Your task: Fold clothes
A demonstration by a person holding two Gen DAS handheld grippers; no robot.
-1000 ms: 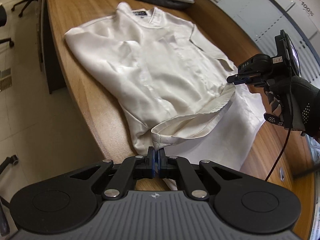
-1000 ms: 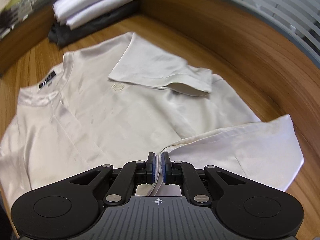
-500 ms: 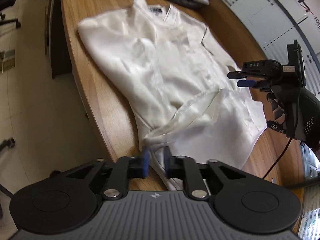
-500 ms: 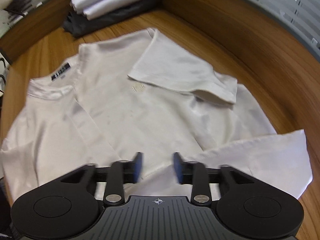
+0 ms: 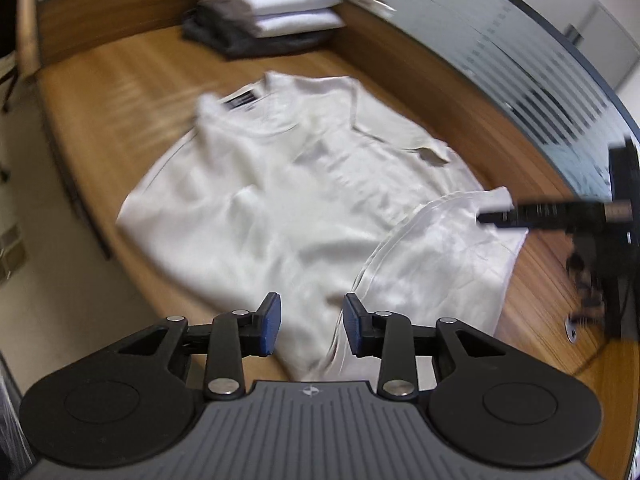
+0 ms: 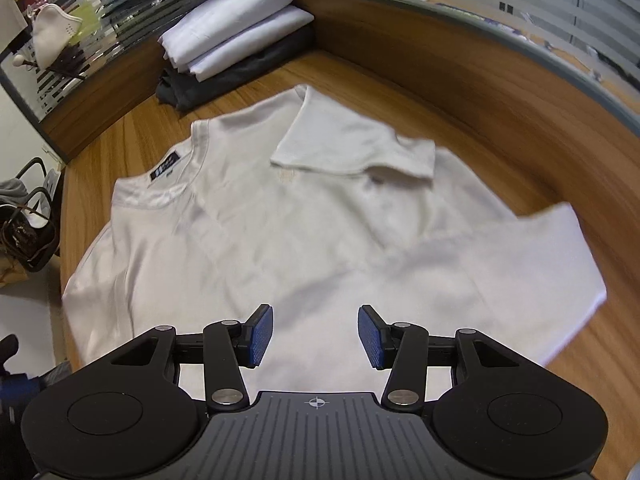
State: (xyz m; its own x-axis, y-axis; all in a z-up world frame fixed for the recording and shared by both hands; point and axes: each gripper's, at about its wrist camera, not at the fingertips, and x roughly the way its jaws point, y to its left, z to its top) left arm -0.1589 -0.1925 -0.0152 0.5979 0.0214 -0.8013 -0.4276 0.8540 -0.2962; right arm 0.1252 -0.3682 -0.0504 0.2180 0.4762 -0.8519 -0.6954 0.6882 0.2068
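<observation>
White shirt [image 6: 280, 240] lies flat on wooden worktop [image 6: 132, 136], one sleeve folded in, hem turned up at 4 o'clock. Folded stack [image 6: 236, 40] at 11 o'clock. Left tongs [image 5: 307, 330] and right tongs [image 6: 316, 336] have just been opening, nothing between them.

Each camera sits on its own hand-held gripper and looks forward and steeply down along the two fingers at the table [image 5: 132, 68]. The left view looks from the shirt's hem end, nearer the table's outer edge; the right view looks from beside it, nearer the wall. Both share the white shirt [image 5: 280, 200] [image 6: 280, 240] and the pile of folded clothes [image 5: 272, 8] [image 6: 236, 36] beyond it.
</observation>
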